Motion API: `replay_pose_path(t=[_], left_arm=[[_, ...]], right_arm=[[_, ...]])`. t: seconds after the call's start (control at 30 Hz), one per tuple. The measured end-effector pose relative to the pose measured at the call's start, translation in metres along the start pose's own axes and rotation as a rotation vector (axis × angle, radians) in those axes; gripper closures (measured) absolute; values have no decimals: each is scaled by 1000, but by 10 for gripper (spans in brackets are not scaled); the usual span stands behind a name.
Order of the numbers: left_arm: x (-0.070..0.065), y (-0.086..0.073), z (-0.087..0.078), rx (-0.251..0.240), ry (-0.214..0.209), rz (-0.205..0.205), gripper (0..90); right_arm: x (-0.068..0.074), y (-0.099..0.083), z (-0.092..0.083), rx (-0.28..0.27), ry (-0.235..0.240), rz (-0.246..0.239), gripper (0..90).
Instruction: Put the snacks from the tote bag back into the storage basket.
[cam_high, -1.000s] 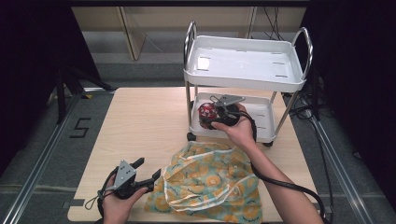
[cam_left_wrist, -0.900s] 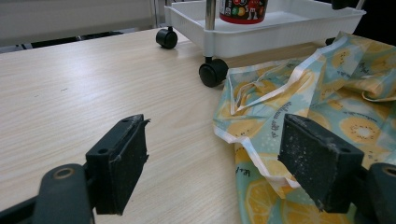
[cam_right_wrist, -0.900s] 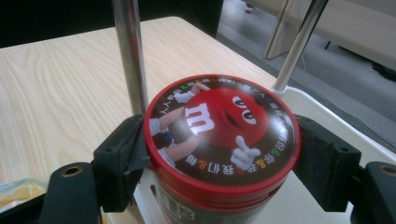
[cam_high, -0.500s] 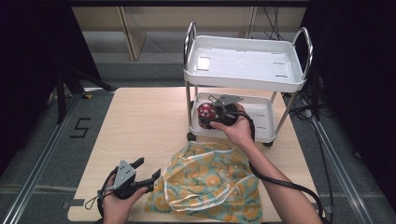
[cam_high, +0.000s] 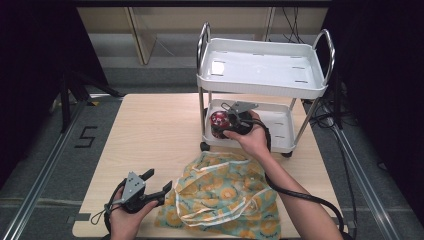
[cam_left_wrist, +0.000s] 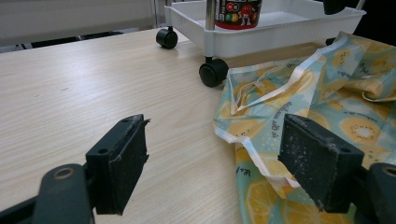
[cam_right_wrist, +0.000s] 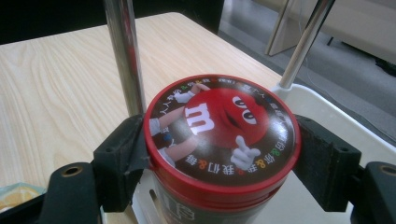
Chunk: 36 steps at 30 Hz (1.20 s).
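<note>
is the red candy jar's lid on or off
On. In the right gripper view the red printed lid sits flat on top of the candy jar, with the right gripper closed on the jar's sides over the cart's lower tray.

Left gripper (cam_high: 159, 184) lying low near front-left table edge, jaws standing wide apart, gripping nothing, left hand (cam_high: 126, 220) wrapping handle from behind. Right gripper (cam_high: 223, 122) reaching forward on outstretched forearm, right hand (cam_high: 252, 140) gripping its body, jaws pressing both sides of red-lidded candy jar (cam_right_wrist: 222, 140).
</note>
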<state>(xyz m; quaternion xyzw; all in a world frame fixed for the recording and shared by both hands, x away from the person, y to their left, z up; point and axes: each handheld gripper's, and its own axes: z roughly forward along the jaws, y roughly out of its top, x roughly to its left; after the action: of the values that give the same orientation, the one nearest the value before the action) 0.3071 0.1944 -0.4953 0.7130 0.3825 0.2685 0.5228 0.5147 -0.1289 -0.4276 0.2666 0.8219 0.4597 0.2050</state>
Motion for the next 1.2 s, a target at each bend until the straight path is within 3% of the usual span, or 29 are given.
replay_pose_path(t=[0.13,0.17,0.27,0.3,0.47,0.5,0.7,0.73,0.8,1.0,1.17,1.2], left_arm=[[0,0,0,-1,0,1,225],[0,0,0,0,-1,2,225],[0,0,0,-1,0,0,225],[0,0,0,-1,0,-1,225],[0,0,0,-1,-1,0,225],[0,0,0,-1,0,-1,225],[0,0,0,-1,0,-1,225],[0,0,0,-2,0,-2,225],[0,0,0,-1,0,-2,225],[0,0,0,-1,-1,-1,225],[0,0,0,-2,0,-2,225],[0,0,0,-2,0,-2,225]], right_arm=[[0,-1,2,-2,5,-8,259],[-1,-1,2,-9,26,-14,260],[1,-2,2,18,4,8,259],[0,-2,3,12,-1,-7,259],[0,-4,3,19,8,15,259],[-1,-4,4,18,-8,-5,259],[-1,-6,9,20,4,3,259],[-1,-6,9,18,23,2,259],[-1,-8,10,29,-4,-2,259],[-2,-10,12,31,18,8,259],[-1,-12,13,40,0,18,259],[-3,-12,15,29,28,-3,259]])
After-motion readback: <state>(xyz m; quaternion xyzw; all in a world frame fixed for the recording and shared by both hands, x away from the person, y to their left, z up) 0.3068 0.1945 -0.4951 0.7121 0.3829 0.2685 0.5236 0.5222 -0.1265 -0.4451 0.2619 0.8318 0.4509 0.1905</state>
